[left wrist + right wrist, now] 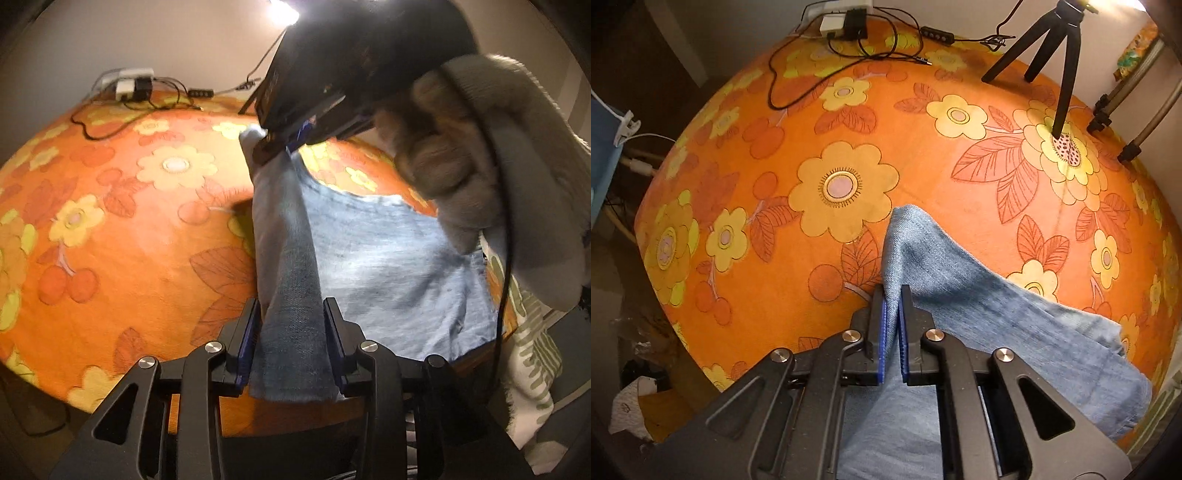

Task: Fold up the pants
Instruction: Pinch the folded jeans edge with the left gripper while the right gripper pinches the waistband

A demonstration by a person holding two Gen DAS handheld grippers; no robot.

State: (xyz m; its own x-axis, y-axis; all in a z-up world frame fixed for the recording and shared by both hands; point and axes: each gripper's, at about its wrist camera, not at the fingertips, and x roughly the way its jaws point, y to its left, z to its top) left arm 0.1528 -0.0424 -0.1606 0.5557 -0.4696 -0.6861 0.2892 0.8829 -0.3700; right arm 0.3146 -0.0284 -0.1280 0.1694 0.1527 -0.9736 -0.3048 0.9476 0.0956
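While the orange flowered tablecloth [923, 177] covers the whole table, it serves best as the landmark: the pants [997, 314], pale blue denim, lie on its near right part, with one edge lifted off it by both tools. The bulk of the cloth rests flat on the tablecloth toward the near right edge, and a raised fold runs up from it between the two grippers.

The right gripper [891, 295] has its blue-padded jaws pressed together on a pinched ridge of denim, just above the tablecloth's near middle. The left gripper [291, 306] has a band of denim running between its fingers; the jaws stand wider, and they seem to bear on the cloth's sides, though the blurred view leaves it unsure how firmly. In the left wrist view the right gripper [280, 147] shows from outside, held by a grey-gloved hand [461, 166], holding the far end of that same band.

To do this fold well, I would judge that both grips should travel together, keeping the lifted edge taut and level, so it lands square on the flat part. Letting one end sag would likely skew the crease. The tripod [1060, 55] and cables [849, 44] at the tablecloth's far side are well apart from the work.
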